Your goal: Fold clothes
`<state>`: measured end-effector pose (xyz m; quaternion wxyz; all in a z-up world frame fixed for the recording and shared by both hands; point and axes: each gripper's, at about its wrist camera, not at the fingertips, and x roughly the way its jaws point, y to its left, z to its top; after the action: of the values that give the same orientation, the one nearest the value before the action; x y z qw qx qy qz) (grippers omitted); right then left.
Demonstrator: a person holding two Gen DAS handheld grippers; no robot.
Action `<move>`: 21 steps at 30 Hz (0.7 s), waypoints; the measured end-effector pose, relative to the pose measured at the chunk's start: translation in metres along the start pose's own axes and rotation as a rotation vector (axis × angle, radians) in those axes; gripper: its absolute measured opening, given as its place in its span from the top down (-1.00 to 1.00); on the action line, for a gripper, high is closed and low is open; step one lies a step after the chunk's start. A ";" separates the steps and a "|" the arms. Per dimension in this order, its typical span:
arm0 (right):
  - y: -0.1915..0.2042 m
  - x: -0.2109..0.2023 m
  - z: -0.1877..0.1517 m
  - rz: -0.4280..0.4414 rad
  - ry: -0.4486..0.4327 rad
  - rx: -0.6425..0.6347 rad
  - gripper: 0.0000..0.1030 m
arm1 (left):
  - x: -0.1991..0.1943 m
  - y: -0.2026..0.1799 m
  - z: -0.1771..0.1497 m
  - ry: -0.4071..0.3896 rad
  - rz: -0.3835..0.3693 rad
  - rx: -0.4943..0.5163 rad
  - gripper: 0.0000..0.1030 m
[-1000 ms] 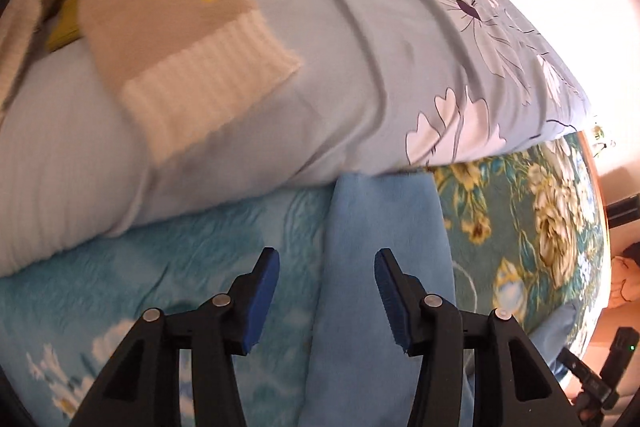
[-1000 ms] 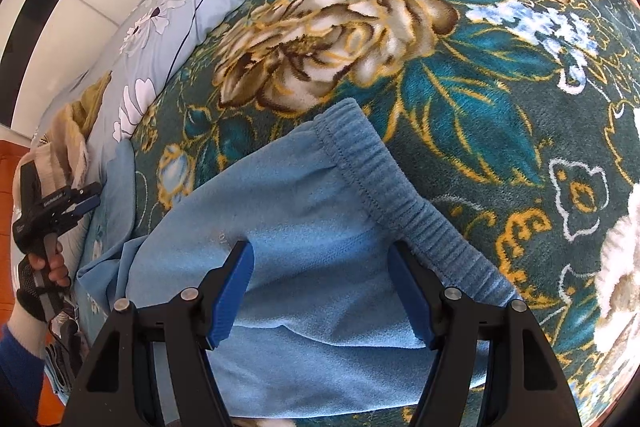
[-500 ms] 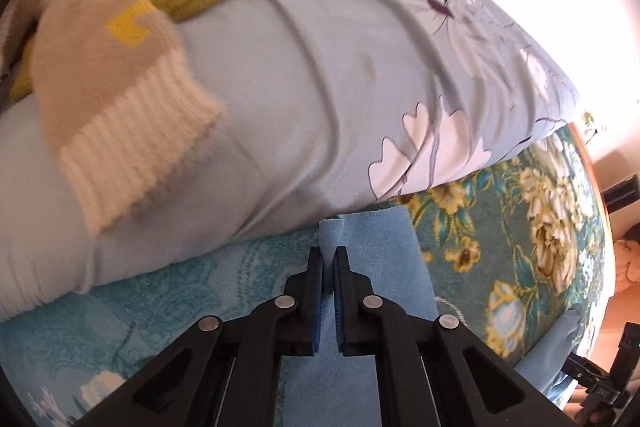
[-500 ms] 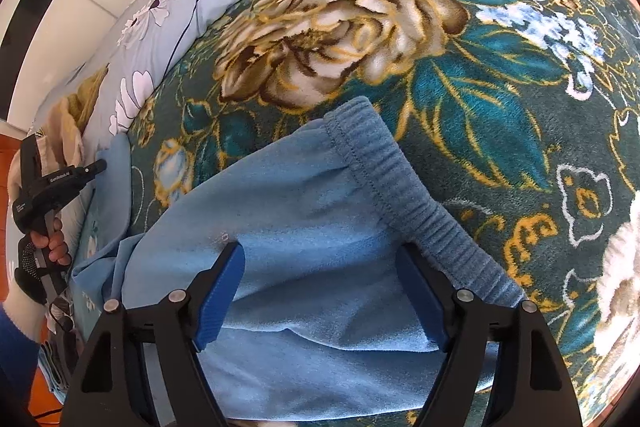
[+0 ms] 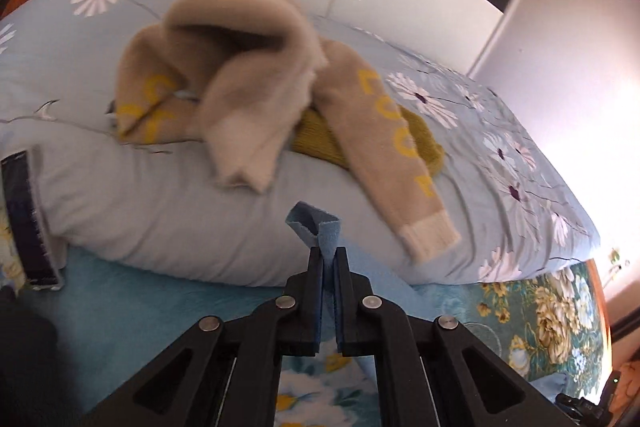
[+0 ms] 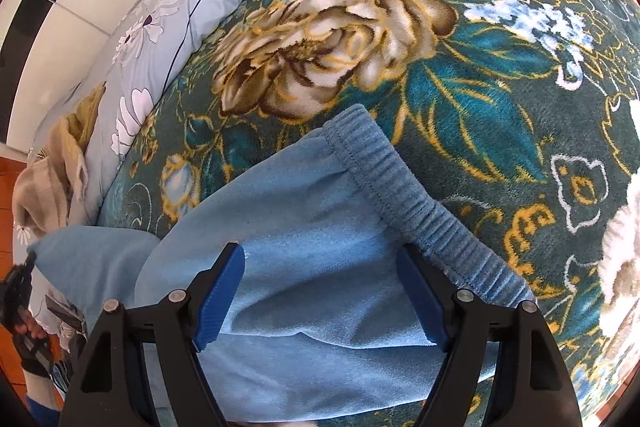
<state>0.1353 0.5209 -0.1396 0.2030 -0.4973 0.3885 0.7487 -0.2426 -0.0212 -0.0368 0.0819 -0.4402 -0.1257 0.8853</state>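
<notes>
The left gripper point(image 5: 329, 263) is pressed together on the hem end of the blue trousers point(image 6: 304, 267), and a small tuft of blue cloth pokes out past its tips toward twelve o'clock. A second ago its jaws stood spread over the flat trouser leg; half a second ago they had shut on the cloth low against the bed; now the camera looks over the pale quilt point(image 5: 160, 219) at the beige sweater point(image 5: 248, 95) and the mustard knit point(image 5: 320, 143) under it, which suggests the held end has been lifted off the bed. That reads as the start of a fold: the leg end is in hand and ready to be carried toward the waist.

In the right wrist view, at about nine o'clock, the lifted trouser leg rises as a loose hump toward the far left gripper, where earlier it lay flatter along the floral blanket point(image 6: 460, 115). The right gripper point(image 6: 320, 291) hangs with its fingers spread wide over the trousers' upper part, gripping nothing, much as in both earlier frames. The ribbed waistband point(image 6: 404, 195) runs from twelve toward four o'clock just beyond its right finger, lying flat on the blanket.
</notes>
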 end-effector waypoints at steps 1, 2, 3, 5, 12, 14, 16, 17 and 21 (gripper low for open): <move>0.000 -0.001 0.000 -0.001 -0.001 0.001 -0.54 | -0.003 0.017 -0.008 0.007 0.019 -0.032 0.91; 0.001 -0.001 0.000 -0.003 -0.003 0.001 -0.54 | -0.005 0.034 -0.016 0.020 0.040 -0.060 0.91; 0.001 -0.002 0.000 -0.005 -0.002 0.000 -0.54 | -0.003 0.048 -0.027 0.046 0.068 -0.078 0.91; 0.001 -0.005 0.002 -0.004 -0.003 -0.003 -0.54 | 0.009 0.065 -0.057 0.114 0.127 -0.098 0.91; -0.006 -0.017 0.033 -0.002 -0.033 -0.027 -0.54 | 0.035 0.110 -0.118 0.269 0.176 -0.260 0.90; -0.009 -0.007 0.048 0.029 -0.010 -0.010 -0.54 | 0.037 0.111 -0.120 0.268 0.172 -0.286 0.90; -0.013 0.005 0.062 0.069 0.022 0.020 -0.54 | 0.039 0.109 -0.118 0.271 0.172 -0.288 0.90; -0.014 0.010 0.066 0.096 0.034 0.039 -0.53 | 0.040 0.108 -0.117 0.270 0.172 -0.283 0.90; -0.010 0.024 0.078 0.143 0.078 0.065 -0.23 | 0.040 0.103 -0.109 0.258 0.164 -0.273 0.90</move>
<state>0.0870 0.5862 -0.1490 0.1498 -0.4902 0.4547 0.7284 -0.1824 -0.0927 -0.1609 -0.0353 -0.5657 -0.1968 0.8000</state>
